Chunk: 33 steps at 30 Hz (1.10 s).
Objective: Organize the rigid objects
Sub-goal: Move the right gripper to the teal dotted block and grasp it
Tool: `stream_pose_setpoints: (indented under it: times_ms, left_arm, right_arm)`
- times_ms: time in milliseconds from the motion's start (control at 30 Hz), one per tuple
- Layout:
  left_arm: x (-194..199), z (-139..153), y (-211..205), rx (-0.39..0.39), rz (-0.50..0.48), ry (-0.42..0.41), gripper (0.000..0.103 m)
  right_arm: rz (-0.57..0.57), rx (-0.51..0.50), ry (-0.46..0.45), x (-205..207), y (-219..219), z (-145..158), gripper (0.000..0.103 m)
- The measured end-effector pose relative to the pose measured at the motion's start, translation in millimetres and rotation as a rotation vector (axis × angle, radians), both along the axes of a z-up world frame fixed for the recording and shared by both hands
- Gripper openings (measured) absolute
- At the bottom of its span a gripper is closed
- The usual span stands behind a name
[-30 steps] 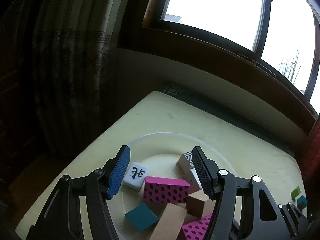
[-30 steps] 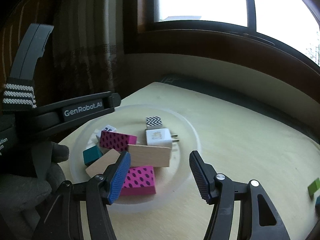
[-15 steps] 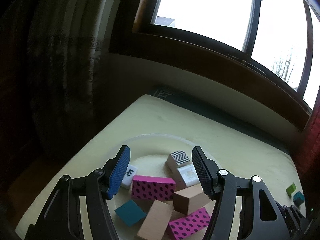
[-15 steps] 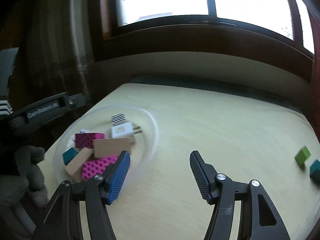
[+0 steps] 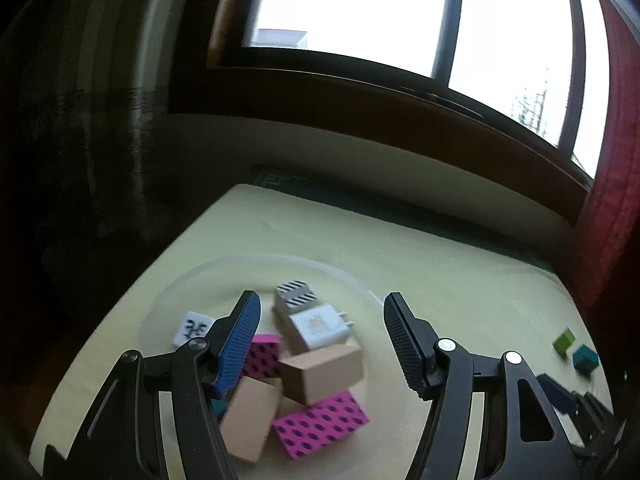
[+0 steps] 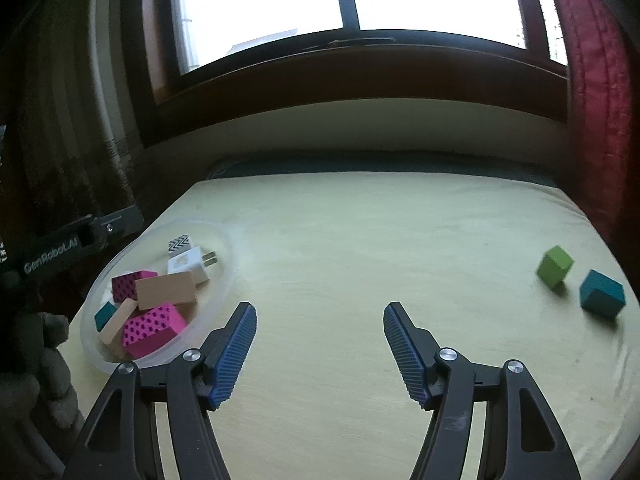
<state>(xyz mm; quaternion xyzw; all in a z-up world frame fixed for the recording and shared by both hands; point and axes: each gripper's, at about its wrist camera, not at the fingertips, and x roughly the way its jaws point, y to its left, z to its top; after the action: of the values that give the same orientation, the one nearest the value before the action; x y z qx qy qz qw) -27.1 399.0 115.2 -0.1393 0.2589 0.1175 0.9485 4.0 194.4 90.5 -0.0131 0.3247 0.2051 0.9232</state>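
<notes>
- My left gripper [image 5: 322, 340] sits low in the left wrist view with its jaws spread wide and nothing between them; it hangs over the clear dish [image 5: 360, 284].
- In that dish I see a heap of blocks: a zigzag-patterned cube [image 5: 295, 298] at the top, a white plug adapter [image 5: 320, 326] just under it with its prongs pointing right, and a white tile with a dark symbol [image 5: 192, 328] to the left.
- Lower in the pile a plain wooden block [image 5: 320, 372] lies on top, tilted, with a second wooden block [image 5: 250, 416] at lower left and a pink dotted block [image 5: 320, 424] at lower centre. Another pink dotted block [image 5: 262, 354] shows partly behind my left finger.
- My right gripper [image 6: 318, 344] is also wide open and empty, at bottom centre of the right wrist view, over bare cream table top [image 6: 380, 248].
- From that side the dish is at centre left, near the table's left edge.
- Two loose pieces remain at the right of the frame, well apart from the dish: a green cube [image 6: 555, 267] and a teal cube [image 6: 602, 293] just beside it, lower right. I cannot tell whether they touch.
- A gloved hand [image 6: 36, 344] shows dimly at the left edge.
</notes>
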Motion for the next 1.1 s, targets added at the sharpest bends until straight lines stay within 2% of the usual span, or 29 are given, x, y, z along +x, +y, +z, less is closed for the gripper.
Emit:
stream_pose_setpoints:
  times_ms: [233,633,867,1100]
  left_arm:
    - [-3.5,6.6,-31.5,0.048,-0.089,-0.010,0.068]
    - [-3.4,-2.6,-82.8,0.047,-0.234,0.047,0.070]
    - [-0.7,-6.6,-101.5,0.034,-0.275,0.082,0.070]
    - [2.3,-6.8,-122.9,0.063,-0.306,0.100,0.070]
  right_arm:
    - [-0.059,0.013,-0.013,-3.5,-30.5,2.7,0.074]
    - [-0.189,0.010,-0.006,-3.4,-95.8,-0.3,0.078]
    - [-0.265,-0.012,0.013,0.0,-131.8,-5.9,0.078]
    - [-0.363,-0.014,0.029,11.3,-174.6,-9.4,0.078]
